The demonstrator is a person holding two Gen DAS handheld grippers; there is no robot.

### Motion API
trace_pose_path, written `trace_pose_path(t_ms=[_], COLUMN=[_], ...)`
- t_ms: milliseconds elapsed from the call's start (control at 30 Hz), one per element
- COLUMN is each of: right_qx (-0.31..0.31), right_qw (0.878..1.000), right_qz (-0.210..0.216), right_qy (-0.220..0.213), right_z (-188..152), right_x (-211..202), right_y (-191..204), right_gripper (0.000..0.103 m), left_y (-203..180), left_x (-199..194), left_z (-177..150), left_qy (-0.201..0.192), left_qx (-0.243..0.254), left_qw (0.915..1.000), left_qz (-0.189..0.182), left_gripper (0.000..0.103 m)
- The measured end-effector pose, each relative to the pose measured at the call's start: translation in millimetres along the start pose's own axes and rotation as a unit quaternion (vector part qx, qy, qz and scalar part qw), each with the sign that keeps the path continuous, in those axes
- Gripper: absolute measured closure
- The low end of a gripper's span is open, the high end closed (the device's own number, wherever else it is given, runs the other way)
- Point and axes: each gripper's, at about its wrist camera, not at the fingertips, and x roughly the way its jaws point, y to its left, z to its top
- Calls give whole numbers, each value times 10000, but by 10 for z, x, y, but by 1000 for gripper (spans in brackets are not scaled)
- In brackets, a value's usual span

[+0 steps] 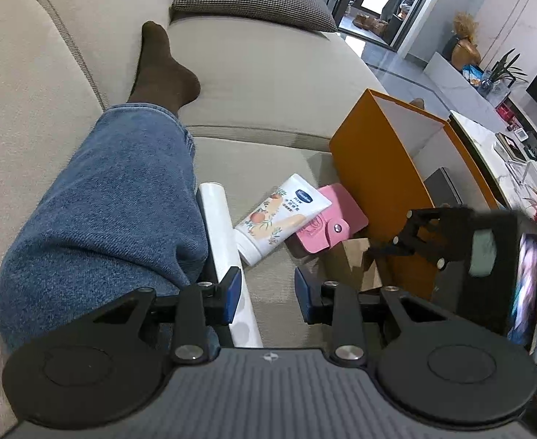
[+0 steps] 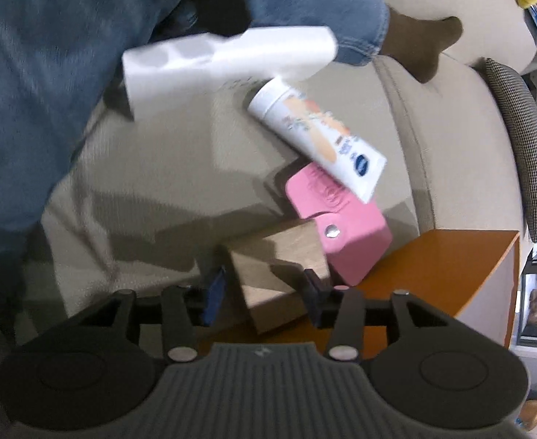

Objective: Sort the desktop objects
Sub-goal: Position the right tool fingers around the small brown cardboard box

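Observation:
On the beige sofa seat lie a white lotion tube (image 1: 281, 216) (image 2: 316, 137), a pink snap card holder (image 1: 329, 225) (image 2: 341, 234), a long white box (image 1: 224, 252) (image 2: 228, 58) and a brown wooden block (image 1: 356, 263) (image 2: 279, 274). My left gripper (image 1: 267, 294) is open and empty, low over the seat beside the white box. My right gripper (image 2: 265, 298) (image 1: 385, 247) has its jaws on both sides of the wooden block, next to the orange box (image 1: 382, 183) (image 2: 444, 274). Whether they press the block is unclear.
The person's jeans leg (image 1: 104, 212) and socked foot (image 1: 162, 69) lie on the sofa to the left. The orange box stands open with a grey item (image 1: 442, 186) inside. A marble table (image 1: 495, 153) with small items is at the right.

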Motion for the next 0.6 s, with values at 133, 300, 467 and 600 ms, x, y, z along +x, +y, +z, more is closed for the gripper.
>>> trace_pose_path(t_ms=[133,300,467,600], right_qx=[-337,-838,-1417,-1149], right_qw=[9981,9906,9775,9836], right_qz=[-513,-1082,-1550,-1383], right_qy=[-40,49,214,147], right_z=[8,60,44,62], right_x=[115,244,355,292], right_y=[159,347,528,403], right_gripper=[41,39,37,40], left_y=[26,21,1,-1], left_x=[0,-7,-12,-33], left_z=[10,19,14,-10], left_qy=[4,-11,-18,-29], left_qx=[-57,-73,-72,-83], left_qw=[10000,10000,10000,10000], left_qz=[14,-1,-5,21], left_gripper=[66,66,66,66])
